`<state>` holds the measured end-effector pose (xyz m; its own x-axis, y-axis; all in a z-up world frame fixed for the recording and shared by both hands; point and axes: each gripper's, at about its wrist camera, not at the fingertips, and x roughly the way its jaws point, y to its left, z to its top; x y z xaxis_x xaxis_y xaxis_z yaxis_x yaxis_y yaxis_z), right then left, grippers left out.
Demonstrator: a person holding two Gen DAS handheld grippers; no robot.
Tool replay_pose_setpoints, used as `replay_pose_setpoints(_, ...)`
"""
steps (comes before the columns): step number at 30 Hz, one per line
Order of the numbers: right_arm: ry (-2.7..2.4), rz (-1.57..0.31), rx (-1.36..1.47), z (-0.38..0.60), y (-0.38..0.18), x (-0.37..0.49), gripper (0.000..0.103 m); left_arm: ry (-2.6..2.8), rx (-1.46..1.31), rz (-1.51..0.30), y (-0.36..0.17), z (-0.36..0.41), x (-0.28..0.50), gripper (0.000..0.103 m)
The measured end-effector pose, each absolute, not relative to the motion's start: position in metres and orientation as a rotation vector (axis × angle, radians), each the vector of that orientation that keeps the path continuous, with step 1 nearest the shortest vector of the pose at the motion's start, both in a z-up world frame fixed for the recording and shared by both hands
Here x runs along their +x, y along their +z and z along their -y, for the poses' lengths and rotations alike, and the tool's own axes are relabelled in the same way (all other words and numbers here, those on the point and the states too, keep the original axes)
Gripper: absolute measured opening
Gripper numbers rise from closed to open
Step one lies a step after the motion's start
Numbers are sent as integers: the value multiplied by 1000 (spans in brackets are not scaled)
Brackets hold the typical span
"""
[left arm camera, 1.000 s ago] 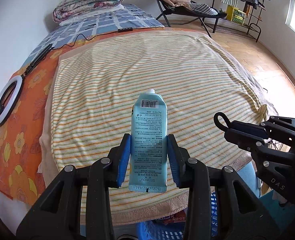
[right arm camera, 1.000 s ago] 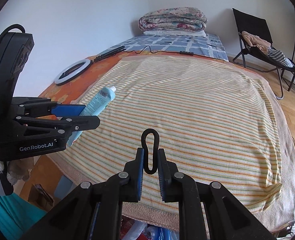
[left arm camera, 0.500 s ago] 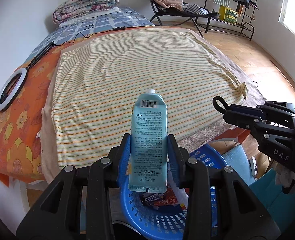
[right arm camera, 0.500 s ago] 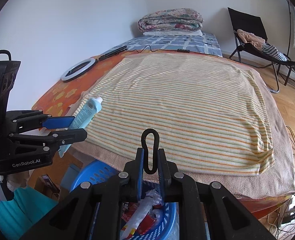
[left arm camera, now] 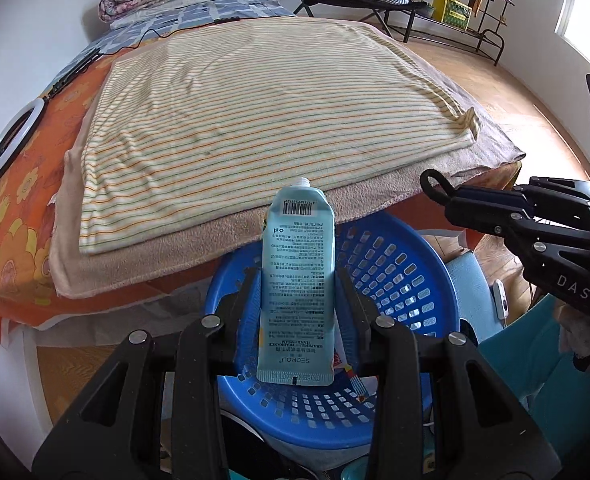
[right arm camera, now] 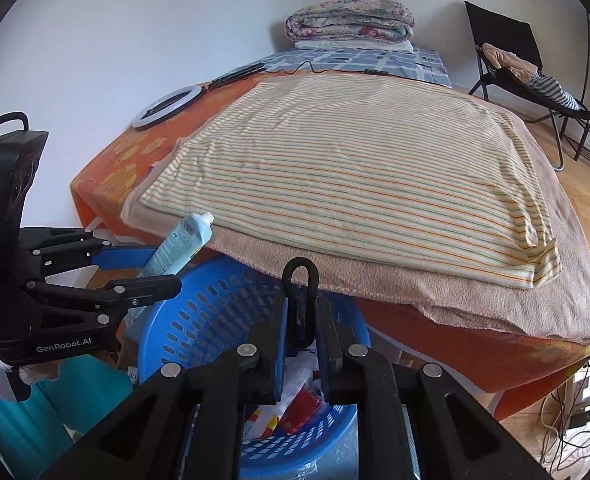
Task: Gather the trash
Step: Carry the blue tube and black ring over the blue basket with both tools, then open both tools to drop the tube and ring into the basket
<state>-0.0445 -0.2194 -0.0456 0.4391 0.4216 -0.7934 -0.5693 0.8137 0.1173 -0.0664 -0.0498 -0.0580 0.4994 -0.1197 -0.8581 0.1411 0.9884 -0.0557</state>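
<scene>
While striped bedding [left arm camera: 263,112] lies bare, left tool [left arm camera: 297,304] grips tube [left arm camera: 298,280], right tool [right arm camera: 301,320] clip [right arm camera: 302,296].

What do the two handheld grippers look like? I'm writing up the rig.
Both are black linkage frames with silver rivets and blue finger pads. The left gripper has white "GenRobot.AI" lettering on its body in the right wrist view, with a black cable loop on top. The right gripper shows "DAS" lettering in the left wrist view.

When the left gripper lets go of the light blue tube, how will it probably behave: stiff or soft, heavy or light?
The tube looks flat with a crimped end, so it is probably soft and fairly light. Held between the left gripper pads above the blue basket, it would likely drop straight in, not roll.
</scene>
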Motion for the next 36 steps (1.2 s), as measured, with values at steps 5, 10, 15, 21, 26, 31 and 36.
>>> replay_pose_setpoints(5,629,-944,-186,216,-54,-51,12,-165,22,-1066,-72,53,-73,36)
replay_pose_setpoints(10,637,-964,-196,212,-63,-55,12,-172,18,-1094,-85,55,-77,36)
replay_pose_setpoints(15,643,-975,-212,207,-70,-56,12,-166,24,-1114,-93,55,-77,36)
replay_pose_setpoints(21,641,-1005,-206,206,-79,-53,15,-153,48,-1144,-105,57,-73,36)
replay_pose_setpoints(26,642,-1033,-209,205,-88,-51,19,-148,55,-1179,-115,57,-71,36)
replay_pose_setpoints(31,642,-1064,-206,203,-95,-50,25,-142,59,-1200,-122,58,-69,36)
replay_pose_setpoints(36,638,-1104,-212,200,-104,-49,31,-132,70,-1220,-128,59,-68,36)
